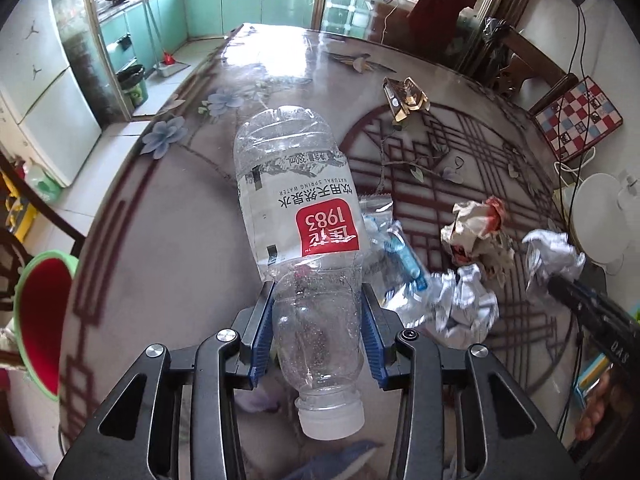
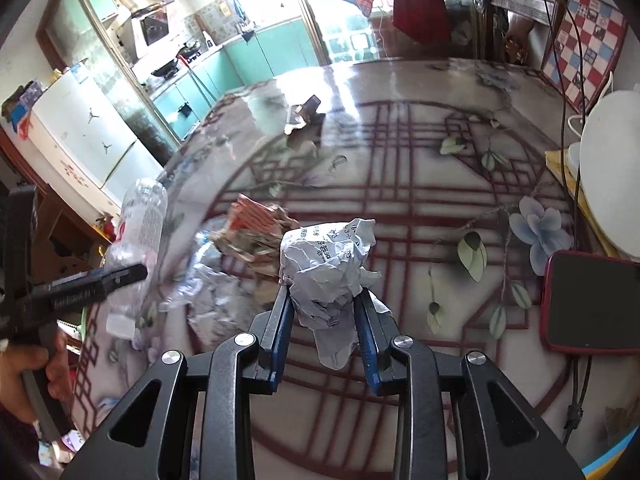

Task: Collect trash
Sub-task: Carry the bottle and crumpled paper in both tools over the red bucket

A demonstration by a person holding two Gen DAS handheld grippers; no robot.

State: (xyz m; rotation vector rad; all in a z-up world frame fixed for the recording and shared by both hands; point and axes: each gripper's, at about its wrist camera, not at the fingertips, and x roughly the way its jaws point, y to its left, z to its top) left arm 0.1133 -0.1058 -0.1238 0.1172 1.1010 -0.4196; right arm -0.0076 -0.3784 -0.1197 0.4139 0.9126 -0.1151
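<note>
Both claws are loaded: the left claw grips the bottle lengthwise, cap toward the wrist, with the bucket off its left below the bench, while the right claw pinches the paper ball.

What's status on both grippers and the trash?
Left gripper shut on empty water bottle. Right gripper shut on crumpled paper ball. More wrappers and foil on table; nothing blocking.

Each black hand-held gripper has blue-padded fingers and silver screws.
</note>
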